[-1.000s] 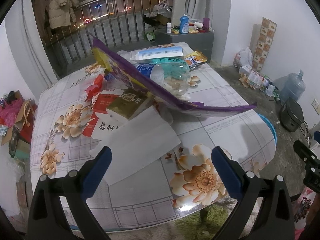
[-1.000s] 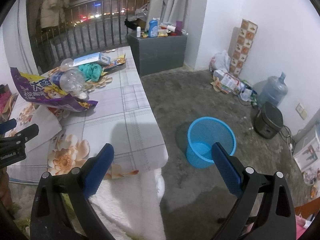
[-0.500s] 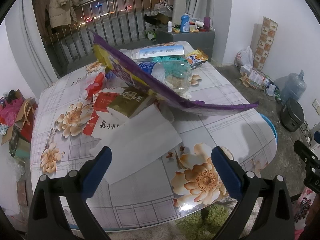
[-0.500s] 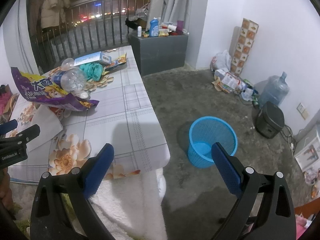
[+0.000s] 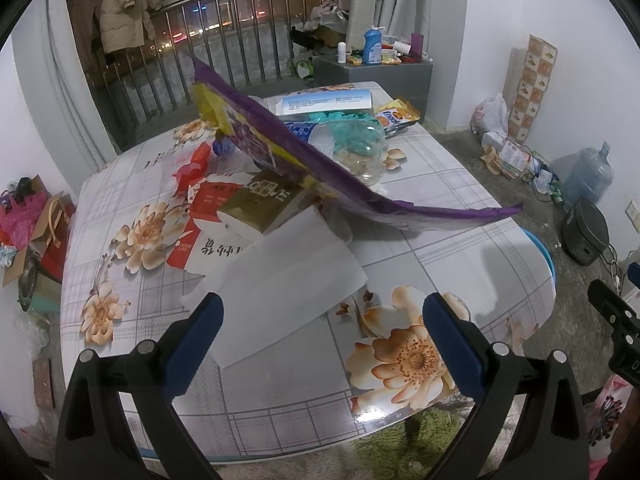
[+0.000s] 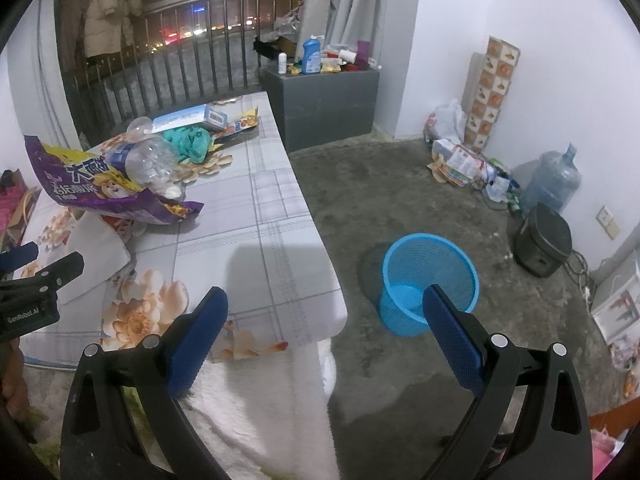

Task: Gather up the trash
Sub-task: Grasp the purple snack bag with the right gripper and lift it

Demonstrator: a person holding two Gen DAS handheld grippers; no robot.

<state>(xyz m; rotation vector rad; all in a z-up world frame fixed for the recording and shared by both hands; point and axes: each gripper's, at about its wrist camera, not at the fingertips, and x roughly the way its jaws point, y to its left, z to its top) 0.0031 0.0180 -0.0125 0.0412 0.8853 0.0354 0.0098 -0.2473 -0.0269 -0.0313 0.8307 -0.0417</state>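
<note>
The black body of the left gripper says "GenRobot.AI" in small white letters. A big purple snack bag has large white Chinese writing and a cartoon animal on it. A red and white paper also has Chinese writing, and a gold box lies on top of it with letters I cannot read. An orange packet at the far end shows a word like "Enoc".

All this trash lies in a heap on the table, which has a cloth with big peach flowers and grey checks. A white tissue lies flat near the front. A clear plastic bottle with a blue label rests by the purple bag, next to a teal bag.

The left gripper hovers over the tissue with its blue fingers wide apart, holding nothing. The right gripper is wide apart too, and empty.

A blue basket stands on the grey floor, beside the table. A big water jug sits by the white wall. Dark railings and city lights show behind.
</note>
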